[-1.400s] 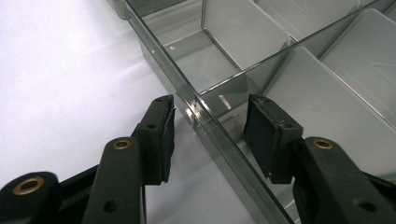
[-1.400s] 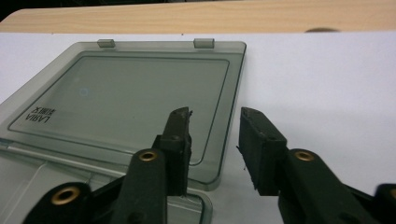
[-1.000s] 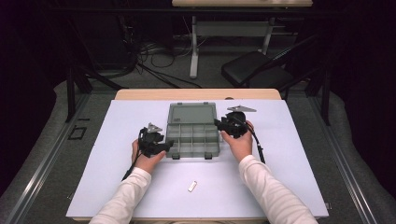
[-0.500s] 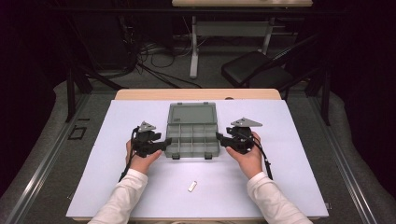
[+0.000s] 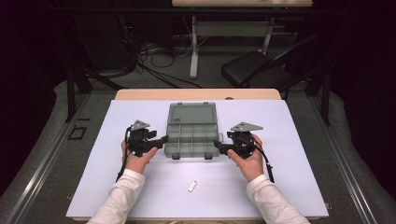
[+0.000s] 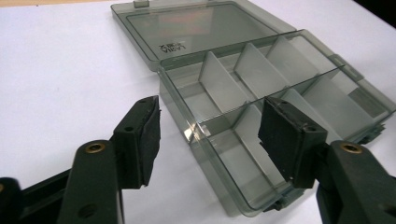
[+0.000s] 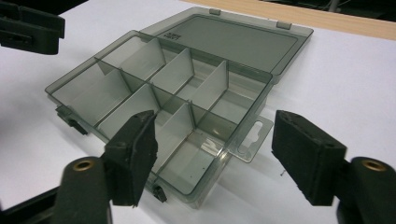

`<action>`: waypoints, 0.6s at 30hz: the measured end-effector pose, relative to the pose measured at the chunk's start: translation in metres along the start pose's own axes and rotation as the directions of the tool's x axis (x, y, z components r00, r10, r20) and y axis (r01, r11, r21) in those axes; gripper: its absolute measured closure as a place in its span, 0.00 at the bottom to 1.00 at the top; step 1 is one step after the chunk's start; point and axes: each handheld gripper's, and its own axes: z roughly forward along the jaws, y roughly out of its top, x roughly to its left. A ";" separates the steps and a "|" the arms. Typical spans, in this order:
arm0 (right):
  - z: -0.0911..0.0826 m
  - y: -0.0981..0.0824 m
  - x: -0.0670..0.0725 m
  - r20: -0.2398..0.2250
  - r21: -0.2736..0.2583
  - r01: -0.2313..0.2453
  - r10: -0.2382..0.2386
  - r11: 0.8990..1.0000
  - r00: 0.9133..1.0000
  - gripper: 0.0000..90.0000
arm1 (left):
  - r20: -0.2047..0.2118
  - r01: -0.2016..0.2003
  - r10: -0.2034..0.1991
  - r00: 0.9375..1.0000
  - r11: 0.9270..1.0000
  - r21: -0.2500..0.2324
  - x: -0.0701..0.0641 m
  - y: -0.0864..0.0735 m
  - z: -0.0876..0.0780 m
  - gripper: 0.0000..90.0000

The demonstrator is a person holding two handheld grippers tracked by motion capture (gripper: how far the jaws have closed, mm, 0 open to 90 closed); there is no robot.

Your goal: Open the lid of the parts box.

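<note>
the compartment box [image 5: 192, 135] lies open at mid table on the white sheet [image 5: 299, 140], lid [image 5: 191, 113] folded flat to the far side, dividers bare. left gripper [image 5: 164, 139] sits just beside the box's left wall; its jaws have just been opening, released, the near-left corner between the pads untouched. right gripper [image 5: 217, 144] by the right wall likewise, jaws just opened, gripping nothing. a small white piece [image 5: 192, 186] lies near, toward the table's front edge.
</note>
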 end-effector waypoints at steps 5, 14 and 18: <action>-0.002 -0.001 -0.007 -0.005 0.003 -0.007 0.007 1.000 1.000 0.29 | 0.007 0.000 0.000 1.000 1.000 -0.018 -0.002 0.001 -0.003 0.37; -0.004 -0.002 -0.012 -0.017 -0.007 -0.028 0.028 1.000 0.999 0.25 | 0.022 -0.021 0.022 1.000 0.999 -0.030 -0.006 0.003 -0.006 0.24; -0.005 -0.001 -0.012 -0.005 -0.008 -0.026 0.026 1.000 1.000 0.24 | 0.018 -0.020 0.021 1.000 0.999 -0.026 -0.008 0.003 -0.009 0.21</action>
